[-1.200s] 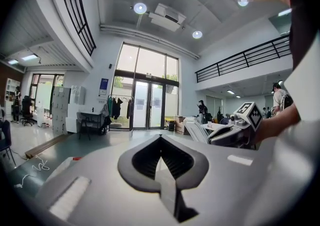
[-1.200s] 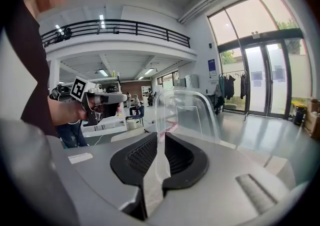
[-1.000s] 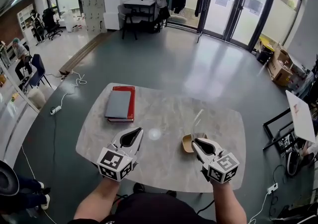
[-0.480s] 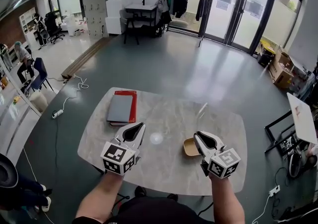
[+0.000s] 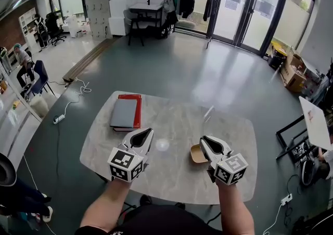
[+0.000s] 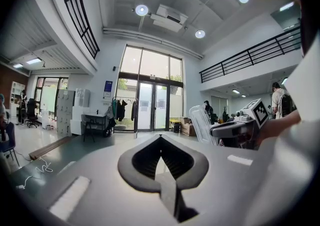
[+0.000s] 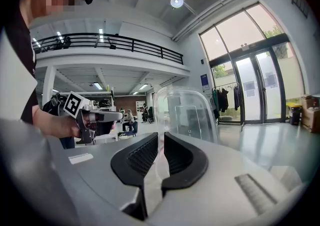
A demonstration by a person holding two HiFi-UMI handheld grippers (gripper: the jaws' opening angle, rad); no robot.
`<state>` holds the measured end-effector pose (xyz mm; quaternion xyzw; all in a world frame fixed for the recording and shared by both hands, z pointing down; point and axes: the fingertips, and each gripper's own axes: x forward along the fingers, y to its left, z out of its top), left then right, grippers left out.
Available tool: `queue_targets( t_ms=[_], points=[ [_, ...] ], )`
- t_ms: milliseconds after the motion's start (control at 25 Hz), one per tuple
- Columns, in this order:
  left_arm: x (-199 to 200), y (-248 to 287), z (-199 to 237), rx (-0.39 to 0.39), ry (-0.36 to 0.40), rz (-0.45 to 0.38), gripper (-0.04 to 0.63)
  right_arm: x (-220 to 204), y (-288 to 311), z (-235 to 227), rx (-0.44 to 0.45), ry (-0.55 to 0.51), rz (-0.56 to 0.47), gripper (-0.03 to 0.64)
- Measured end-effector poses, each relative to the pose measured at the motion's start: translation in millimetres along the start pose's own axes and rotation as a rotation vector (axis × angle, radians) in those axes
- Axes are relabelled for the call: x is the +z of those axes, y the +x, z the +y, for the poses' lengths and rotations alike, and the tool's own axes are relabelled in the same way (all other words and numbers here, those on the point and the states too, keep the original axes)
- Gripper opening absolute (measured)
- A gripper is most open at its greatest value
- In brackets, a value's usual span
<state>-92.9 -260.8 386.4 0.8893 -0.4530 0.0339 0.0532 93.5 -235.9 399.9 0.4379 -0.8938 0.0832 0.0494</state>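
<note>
1. The right gripper (image 5: 204, 140) is clamped on the edge of a clear plastic lid (image 7: 186, 112), held just beside the tan container (image 5: 195, 154) on the surface (image 5: 177, 176)
2. The left gripper (image 5: 147, 133) is closed and empty, well apart from them

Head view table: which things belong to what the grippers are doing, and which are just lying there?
In hand:
- right gripper, shut on the clear plastic lid
- tan container beside it
- left gripper, shut, empty

Lying about:
- books on the table

The left tool (image 5: 147, 132) and right tool (image 5: 203, 139) are light grey with black-lined jaws and square-marker cubes (image 5: 125, 164).
</note>
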Motion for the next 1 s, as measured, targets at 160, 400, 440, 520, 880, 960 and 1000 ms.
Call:
queue_targets(
  t_ms=[160, 400, 440, 520, 880, 960, 1000],
  points=[
    [-6.3, 0.1, -2.3, -0.001, -0.005, 0.009, -0.002, -9.2, -1.1, -3.0, 0.003, 0.004, 0.011, 0.051],
    [-6.9, 1.8, -4.4, -0.003, -0.003, 0.012, -0.002, -11.2, 0.1, -2.8, 0.009, 0.000, 0.022, 0.051],
    [-6.9, 2.1, -4.9, -0.003, -0.002, 0.012, -0.002, -10.5, 0.1, -2.8, 0.009, -0.002, 0.023, 0.051],
    [-7.4, 2.8, -5.9, -0.001, -0.001, 0.013, -0.002, -8.1, -0.2, -2.6, 0.008, -0.009, 0.021, 0.051],
    [-5.6, 6.5, -3.9, 0.003, 0.003, 0.009, -0.002, -10.7, 1.4, -6.5, 0.013, -0.011, 0.024, 0.049],
    [-5.2, 5.5, -4.6, 0.005, 0.006, 0.011, -0.002, -9.7, 0.2, -5.8, 0.014, -0.011, 0.022, 0.049],
    [-4.9, 5.0, -4.8, 0.005, 0.007, 0.012, -0.002, -9.1, -0.4, -5.5, 0.014, -0.012, 0.021, 0.049]
  ],
)
